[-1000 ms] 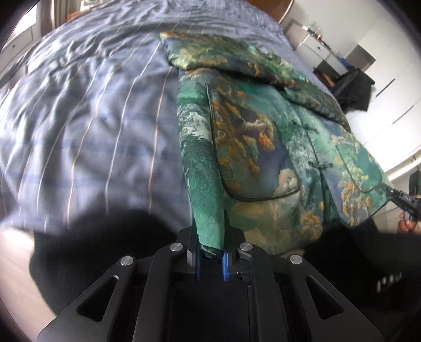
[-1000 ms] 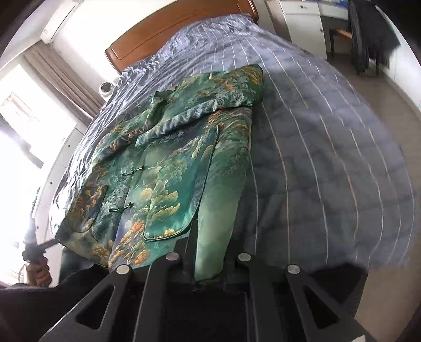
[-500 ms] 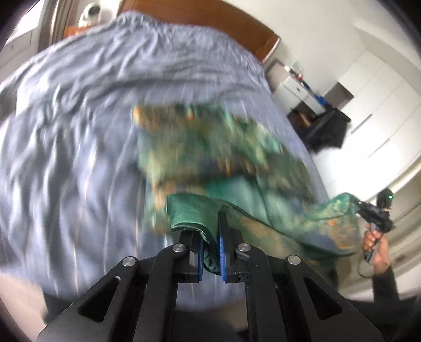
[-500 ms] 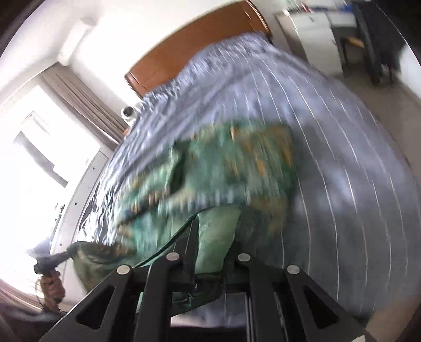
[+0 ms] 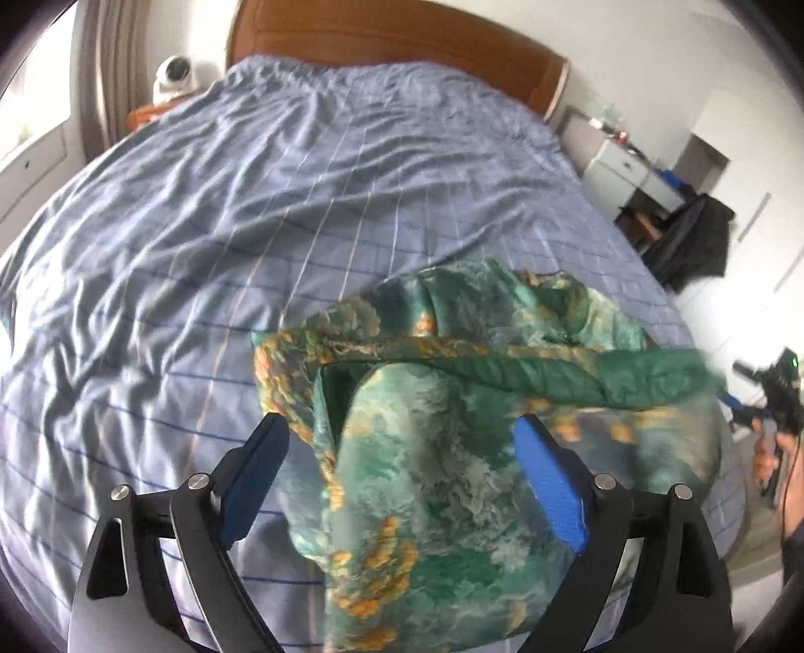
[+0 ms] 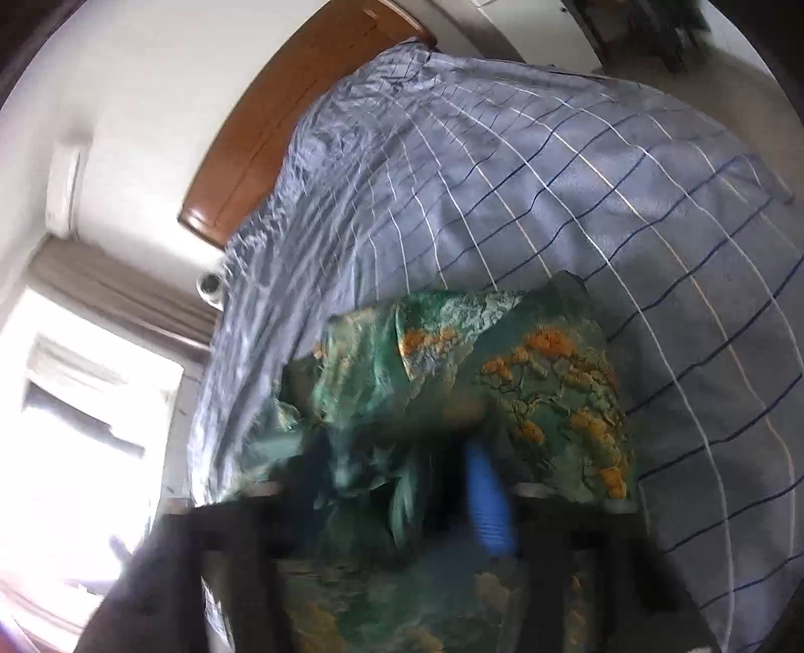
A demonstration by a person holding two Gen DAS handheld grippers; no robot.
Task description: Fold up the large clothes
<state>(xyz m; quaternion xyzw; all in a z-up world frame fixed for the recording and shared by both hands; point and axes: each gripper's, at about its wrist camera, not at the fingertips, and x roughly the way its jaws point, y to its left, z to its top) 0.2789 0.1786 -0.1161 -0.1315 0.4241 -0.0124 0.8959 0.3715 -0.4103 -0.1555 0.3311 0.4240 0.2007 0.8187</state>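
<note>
Left wrist view: the left gripper (image 5: 402, 432) has its two blue-padded jaws spread wide and opening, with the green brocade jacket (image 5: 452, 477) lying loose in the gap and neither pad pressing on it. One jacket is in sight, patterned in green, teal and orange, bunched into a rough fold on the near part of the bed; its plain green quilted lining (image 5: 578, 371) shows along a turned-over edge. At the right rim of this view the right gripper (image 5: 769, 392) shows small and dark, held in one hand (image 5: 776, 457).

Right wrist view: that gripper (image 6: 402, 477) is blurred, its jaws opening, with jacket cloth (image 6: 542, 382) between and beneath them; one blue pad is plain to see.

One blue striped bedspread (image 5: 251, 226) covers the bed, which has one wooden headboard (image 5: 392, 40). One white round camera (image 5: 173, 78) stands beside it.
</note>
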